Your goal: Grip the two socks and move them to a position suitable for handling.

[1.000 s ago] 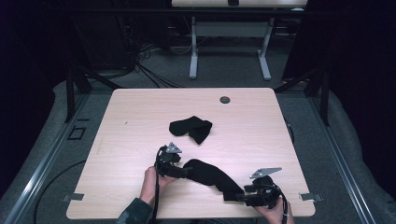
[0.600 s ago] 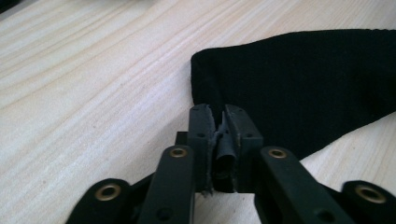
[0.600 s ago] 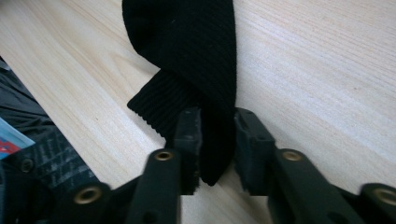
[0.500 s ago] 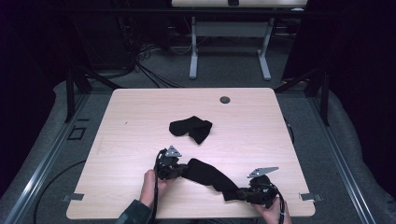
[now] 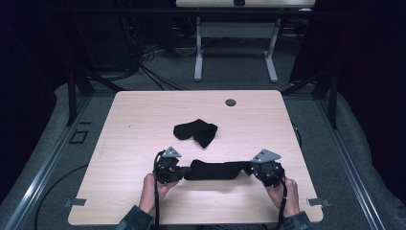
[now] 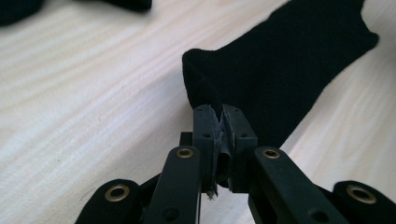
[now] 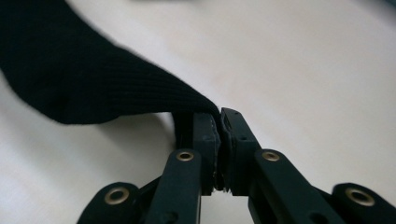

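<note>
While each of the 2 grippers pinches 1 end, the black sock (image 5: 213,170) hangs stretched left to right between left gripper (image 5: 178,171) and right gripper (image 5: 253,169), near the table's (image 5: 143,120) front edge.

Two black grippers: left gripper (image 5: 181,168) and right gripper (image 5: 252,168), each with a flat grey three-cornered plate on top and a thin black cable trailing back past the wrist. Close up, black jaws built from flat bars, with round brass-coloured rivets at the joints and small dark screws. Dark sleeves, maybe grey-green; hard to tell in dim light.
</note>
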Demonstrator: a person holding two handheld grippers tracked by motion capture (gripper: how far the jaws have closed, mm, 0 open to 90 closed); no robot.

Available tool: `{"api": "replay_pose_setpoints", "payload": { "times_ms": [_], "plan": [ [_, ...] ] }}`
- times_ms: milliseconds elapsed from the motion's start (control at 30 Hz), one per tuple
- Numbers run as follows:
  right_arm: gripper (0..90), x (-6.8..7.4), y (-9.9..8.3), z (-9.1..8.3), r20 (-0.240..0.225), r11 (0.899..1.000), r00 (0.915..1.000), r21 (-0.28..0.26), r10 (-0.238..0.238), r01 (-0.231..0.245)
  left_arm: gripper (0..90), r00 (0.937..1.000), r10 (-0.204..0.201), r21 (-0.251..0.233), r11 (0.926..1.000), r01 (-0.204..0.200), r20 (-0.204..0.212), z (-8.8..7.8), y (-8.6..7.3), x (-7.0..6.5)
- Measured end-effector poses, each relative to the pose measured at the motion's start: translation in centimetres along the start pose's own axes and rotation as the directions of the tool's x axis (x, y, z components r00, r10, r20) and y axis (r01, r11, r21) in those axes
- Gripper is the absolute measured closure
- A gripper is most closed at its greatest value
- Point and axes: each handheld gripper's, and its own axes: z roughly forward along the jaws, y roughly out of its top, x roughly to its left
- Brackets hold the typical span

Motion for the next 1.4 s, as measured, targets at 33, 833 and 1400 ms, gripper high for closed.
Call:
{"api": "replay_pose_setpoints", "payload": {
  "times_ms": [33,833,1400],
  "plan": [
    [83.9,0.1,0.3,-0.3,0.020,0.999,0.9991,-0.028,-0.038,0.038,84.7,1.0000,0.002,-0.002,1.0000,-0.002,-0.005,-0.4,0.0,0.0],
    [50.6,0.7,-3.7,0.5,-0.396,0.978,0.8945,0.105,0.207,-0.180,35.4,0.9795,-0.016,0.002,0.9999,0.017,-0.201,-2.8,-4.9,1.7],
    [73.7,2.4,-3.5,4.1,-0.381,0.968,0.8914,0.148,0.245,-0.203,82.8,0.9834,0.096,0.055,0.9946,-0.088,-0.154,-0.7,-5.3,1.3]
  ]
}}
